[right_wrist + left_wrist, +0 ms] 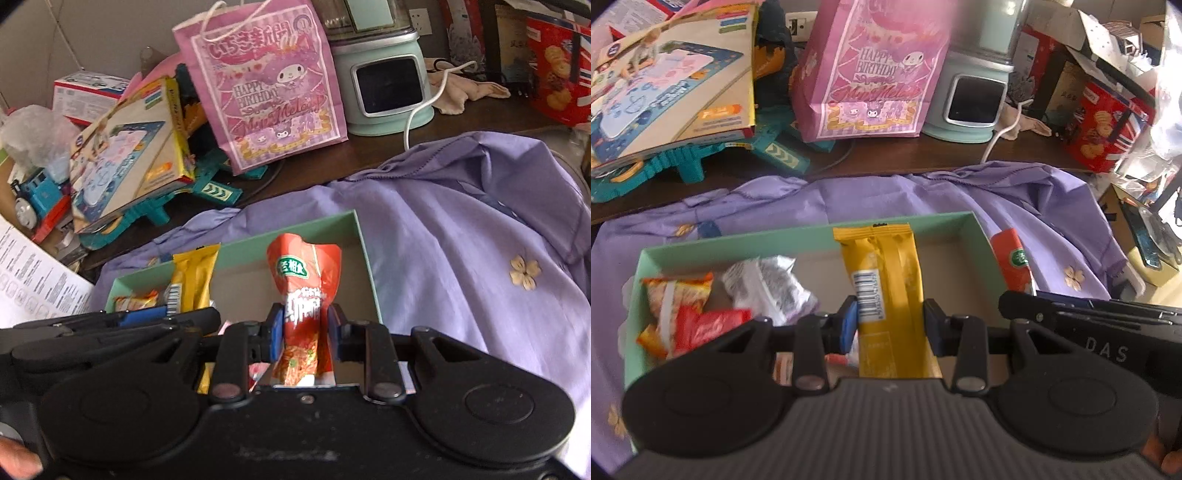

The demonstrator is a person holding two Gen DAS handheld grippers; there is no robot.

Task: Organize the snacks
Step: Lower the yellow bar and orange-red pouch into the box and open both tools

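Dark brown wood makes up the worktop [923,155], and it is very messy. A wrinkly purple cloth [461,229] with little flower shapes covers the near part. On the cloth sits a green box [908,225] with low walls and a pale floor.

At the back stands a pink birthday bag [871,70] with cartoon faces on it. Next to it is a mint green machine [975,96] with a dark window, and a white cord [1001,129] runs from it across the wood. To the left, a toy box with a drawing mat picture [672,85] leans on teal plastic toy parts [775,155]. A blue toy train [33,199] lies far left in the right wrist view. On the right stands a red cookie box [1104,129].

The left gripper [890,321] has its jaws closed on a long yellow snack bar [886,280], held above the middle of the box. The right gripper [304,332] has its jaws squeezed on an orange snack packet [304,280], held over the right end of the box. The two grippers are close, side by side.

Down in the left end of the box lie a small orange packet [679,291], a red packet [709,325] and a silvery crumpled packet [768,284].
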